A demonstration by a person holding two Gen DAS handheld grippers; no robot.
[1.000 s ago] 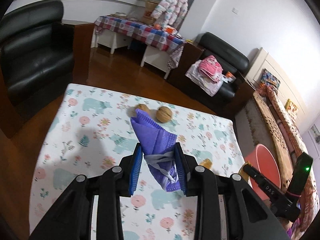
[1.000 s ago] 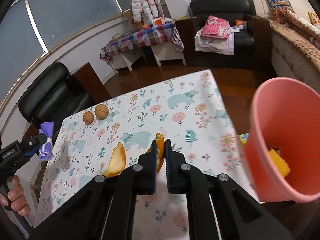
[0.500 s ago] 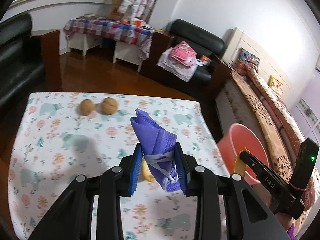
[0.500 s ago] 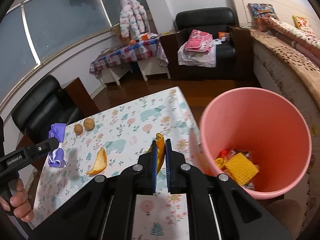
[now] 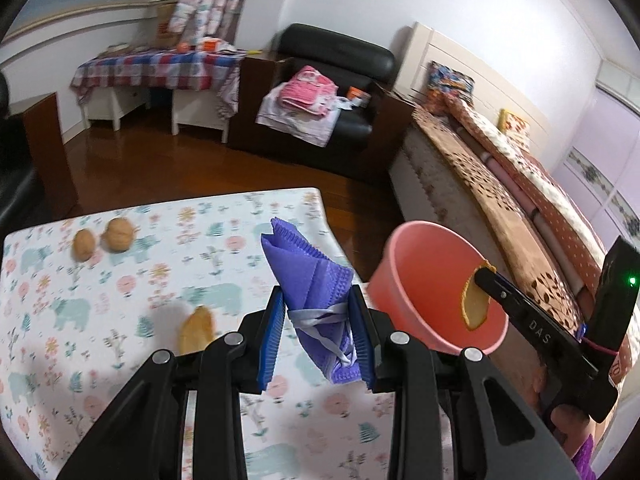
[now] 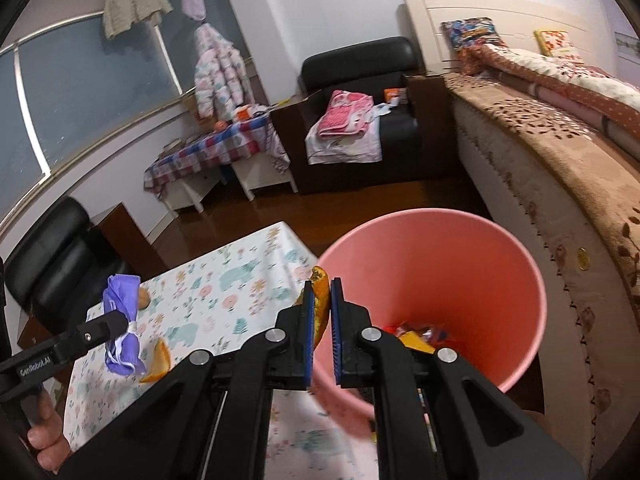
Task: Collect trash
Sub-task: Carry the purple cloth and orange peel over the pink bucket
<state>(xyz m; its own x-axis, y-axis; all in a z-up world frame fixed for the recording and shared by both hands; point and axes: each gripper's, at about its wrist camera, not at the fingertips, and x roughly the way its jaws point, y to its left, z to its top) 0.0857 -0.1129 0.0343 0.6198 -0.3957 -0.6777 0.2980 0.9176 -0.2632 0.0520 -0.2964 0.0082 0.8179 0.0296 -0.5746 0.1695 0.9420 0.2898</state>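
**Floral tablecloth, two grips, one pink bin**

Floral tablecloth covered the table beneath both tools. The left gripper was clamped on one folded purple mask, upright between its blue pads. The right gripper was pinched nearly closed on one orange peel, held over the rim of the pink bin. A second peel and two walnuts lay on the cloth.

White lettering "DAS" runs along the right gripper arm — "GenRobot.AI" is printed on the left gripper arm.
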